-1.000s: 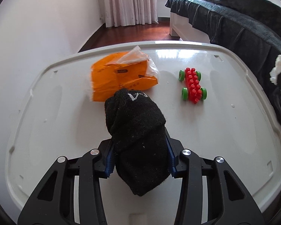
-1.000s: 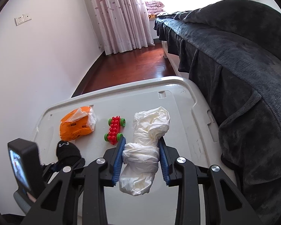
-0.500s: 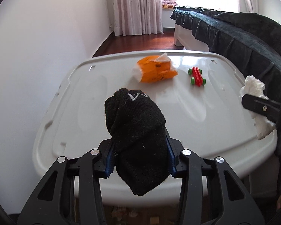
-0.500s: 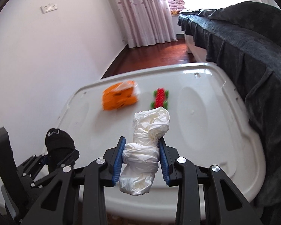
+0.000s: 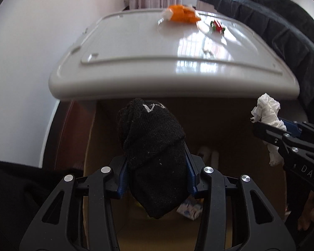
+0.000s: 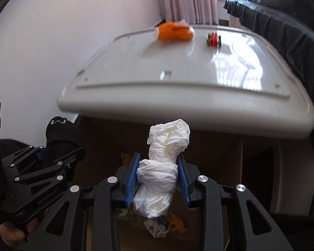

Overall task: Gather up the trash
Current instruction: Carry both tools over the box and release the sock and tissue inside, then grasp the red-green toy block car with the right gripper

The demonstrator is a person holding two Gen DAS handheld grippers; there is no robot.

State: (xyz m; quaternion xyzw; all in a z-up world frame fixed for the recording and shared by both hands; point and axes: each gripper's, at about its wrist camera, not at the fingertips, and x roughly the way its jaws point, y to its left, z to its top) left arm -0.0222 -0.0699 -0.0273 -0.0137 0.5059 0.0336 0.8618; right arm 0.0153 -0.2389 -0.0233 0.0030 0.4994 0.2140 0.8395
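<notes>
Trash items are clamped in both grippers: the left gripper [image 5: 156, 174] is closed on a rolled black knitted sock [image 5: 153, 146] with a small white logo near its top, and the right gripper [image 6: 158, 181] is closed on a crumpled wad of white tissue paper [image 6: 163, 167]. Blue ribbed pads [image 6: 133, 181] press against both sides of the wad; blue pads [image 5: 122, 179] likewise press the sock. Both grippers are positioned side by side in front of the near edge of a glossy white plastic surface [image 6: 178, 79], below its rim level, above an open brown cardboard box [image 5: 230, 125]. Inside the box, loose paper and wrapper scraps [image 6: 159, 226] lie on the bottom, directly beneath the held wad. On the far part of the surface rests an orange package in a clear plastic wrapper [image 6: 174, 33], and just to its right, apart from it, stands a small red building-block toy car with green wheels [image 6: 213, 38]. A bed draped with a dark blanket [image 6: 282, 21] runs along the right side of the surface. A plain white wall [image 5: 41, 41] borders the left side, with light curtains [image 6: 190, 0] at the far end.
</notes>
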